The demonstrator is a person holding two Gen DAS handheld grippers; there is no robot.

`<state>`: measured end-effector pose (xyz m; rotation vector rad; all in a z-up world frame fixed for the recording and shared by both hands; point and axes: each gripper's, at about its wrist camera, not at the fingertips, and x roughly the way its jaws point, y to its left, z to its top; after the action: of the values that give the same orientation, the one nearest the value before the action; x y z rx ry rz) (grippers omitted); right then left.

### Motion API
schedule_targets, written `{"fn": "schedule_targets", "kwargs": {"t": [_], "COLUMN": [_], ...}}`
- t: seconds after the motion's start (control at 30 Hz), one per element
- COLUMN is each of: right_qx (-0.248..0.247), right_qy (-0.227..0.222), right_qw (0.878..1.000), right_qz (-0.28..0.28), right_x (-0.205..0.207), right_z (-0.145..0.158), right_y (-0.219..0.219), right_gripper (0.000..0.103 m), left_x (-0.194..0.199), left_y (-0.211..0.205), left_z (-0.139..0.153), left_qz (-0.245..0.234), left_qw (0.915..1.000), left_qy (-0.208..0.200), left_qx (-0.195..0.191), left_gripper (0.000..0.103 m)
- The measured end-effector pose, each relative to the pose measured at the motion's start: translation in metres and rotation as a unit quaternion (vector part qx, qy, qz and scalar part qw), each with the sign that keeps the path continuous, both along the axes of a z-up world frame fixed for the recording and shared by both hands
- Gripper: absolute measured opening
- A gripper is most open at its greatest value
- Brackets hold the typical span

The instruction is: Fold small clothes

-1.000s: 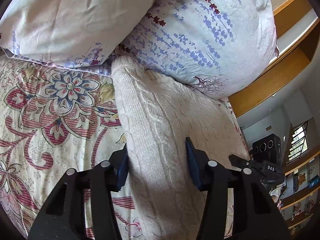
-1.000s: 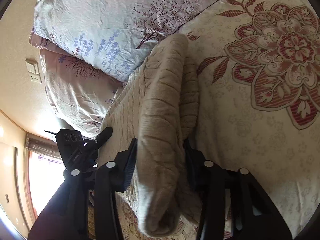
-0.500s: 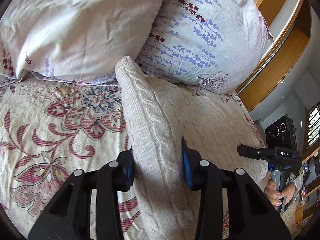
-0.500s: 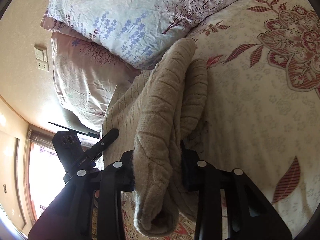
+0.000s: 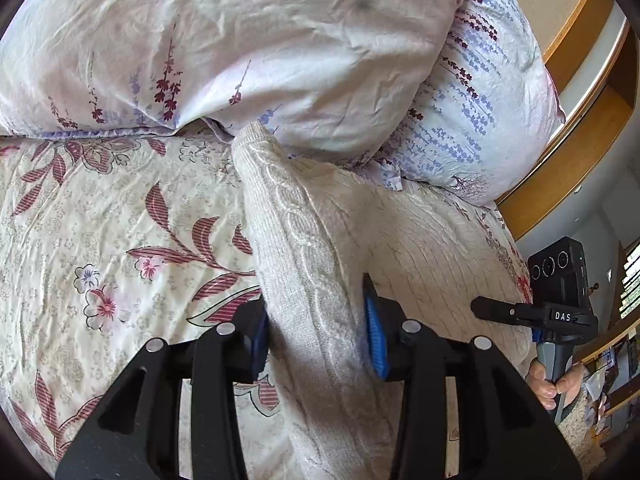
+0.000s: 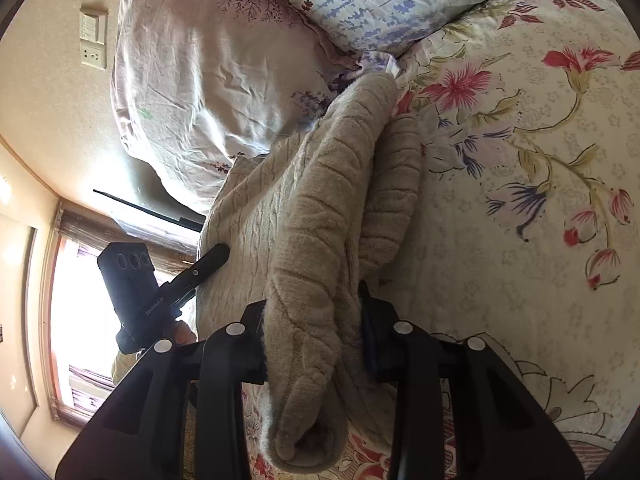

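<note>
Both grippers hold the sweater (image 5: pixel 304 264): left gripper (image 5: pixel 316 336) jaws opening slightly around a fold, right gripper (image 6: pixel 312 340) clamped. Soft, thick, droopy knit; grab bunched edges.

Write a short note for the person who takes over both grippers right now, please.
Left gripper: a fold of the cream cable-knit sweater between its pads, jaws opening a little.
Right gripper: shut on a bunched sleeve of the same sweater.
The sweater lies on the floral bedspread, its far end against the pillows.
Done: both side edges gathered.
Left: lay them flat, finish folding.
</note>
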<state>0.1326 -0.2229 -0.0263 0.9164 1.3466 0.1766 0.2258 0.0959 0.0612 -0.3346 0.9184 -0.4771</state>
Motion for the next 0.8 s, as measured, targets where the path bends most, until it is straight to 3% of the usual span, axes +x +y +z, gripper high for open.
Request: {"fn": "schedule_targets", "kwargs": {"t": [0.1, 0.27, 0.33, 0.43, 0.53, 0.6, 0.63, 0.77, 0.8], "right_qx": [0.017, -0.021, -0.045, -0.069, -0.088, -0.09, -0.085, -0.083, -0.083], "right_qy": [0.008, 0.009, 0.008, -0.028, -0.048, -0.043, -0.038, -0.012, -0.009], "right_qw": [0.999, 0.999, 0.998, 0.995, 0.991, 0.991, 0.992, 0.995, 0.995], "right_qz": [-0.036, -0.033, -0.034, -0.069, -0.089, -0.087, -0.084, -0.061, -0.054], "right_x": [-0.01, -0.009, -0.01, -0.004, 0.014, 0.028, 0.035, 0.045, 0.047], "right_z": [-0.008, 0.005, 0.015, 0.036, 0.044, 0.04, 0.036, 0.013, 0.007], "right_y": [0.001, 0.01, 0.008, -0.014, -0.029, -0.029, -0.031, -0.032, -0.033], "right_gripper": [0.035, 0.041, 0.059, 0.06, 0.06, 0.057, 0.051, 0.038, 0.027], "left_x": [0.005, -0.004, -0.017, -0.044, -0.068, -0.077, -0.081, -0.079, -0.079], "left_y": [0.0, -0.016, -0.017, -0.024, -0.045, -0.063, -0.072, -0.097, -0.1], "left_z": [-0.008, 0.005, 0.017, 0.038, 0.049, 0.05, 0.048, 0.035, 0.032], "left_qz": [0.012, 0.029, 0.057, 0.082, 0.066, 0.043, 0.031, 0.006, 0.005], "left_qw": [0.9999, 0.9964, 0.9888, 0.9704, 0.9614, 0.9597, 0.9603, 0.9694, 0.9703], "left_qy": [-0.003, -0.039, -0.079, -0.148, -0.189, -0.195, -0.192, -0.161, -0.156], "left_qx": [-0.007, 0.069, 0.113, 0.172, 0.189, 0.198, 0.2, 0.186, 0.185], "left_gripper": [0.048, 0.057, 0.062, 0.073, 0.082, 0.087, 0.088, 0.089, 0.09]}}
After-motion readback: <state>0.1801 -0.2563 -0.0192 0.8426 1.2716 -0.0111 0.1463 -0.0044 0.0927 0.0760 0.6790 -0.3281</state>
